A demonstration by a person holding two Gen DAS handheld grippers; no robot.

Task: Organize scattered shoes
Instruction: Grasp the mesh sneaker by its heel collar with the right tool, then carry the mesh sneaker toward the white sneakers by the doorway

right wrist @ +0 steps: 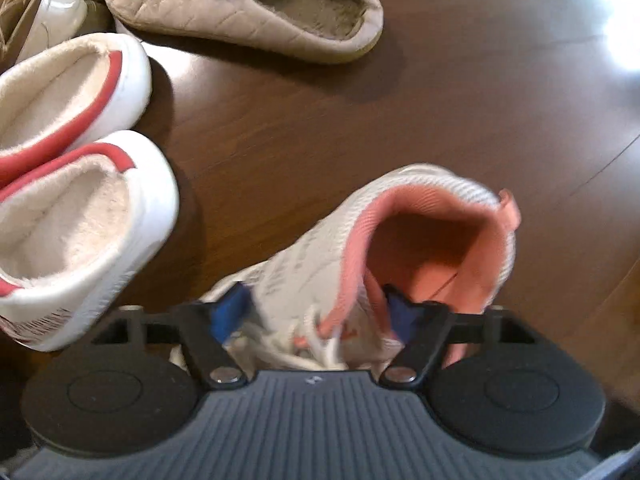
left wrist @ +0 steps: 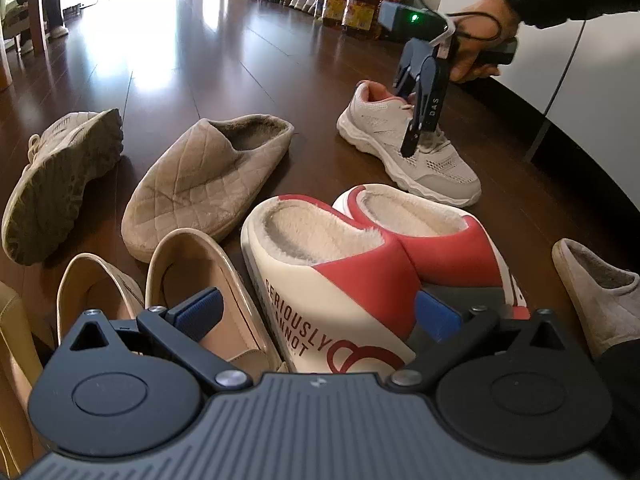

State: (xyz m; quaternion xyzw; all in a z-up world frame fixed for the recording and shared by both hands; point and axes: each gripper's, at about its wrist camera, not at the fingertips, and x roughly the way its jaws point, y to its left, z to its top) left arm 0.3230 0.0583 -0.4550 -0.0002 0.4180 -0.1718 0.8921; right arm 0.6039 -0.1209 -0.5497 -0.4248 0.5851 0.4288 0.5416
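The sneaker [right wrist: 400, 248] sits upright on the floor [right wrist: 400, 100], well apart from its likely mate [left wrist: 60, 184], which lies on its side across the pile. The right gripper [right wrist: 320, 312] straddles its collar, one finger [right wrist: 404, 312] inside the pink lining and the other [right wrist: 230, 314] outside by the laces, closing on that wall but, as far as I can tell, not yet pinched; a thin collar edge gives the firmest hold. The red slippers [left wrist: 360, 272] stand paired side by side, with the left gripper [left wrist: 320, 316] wide open around the nearer one, holding nothing. A quilted slipper [left wrist: 200, 184] and tan flats [left wrist: 180, 292] lie nearby.
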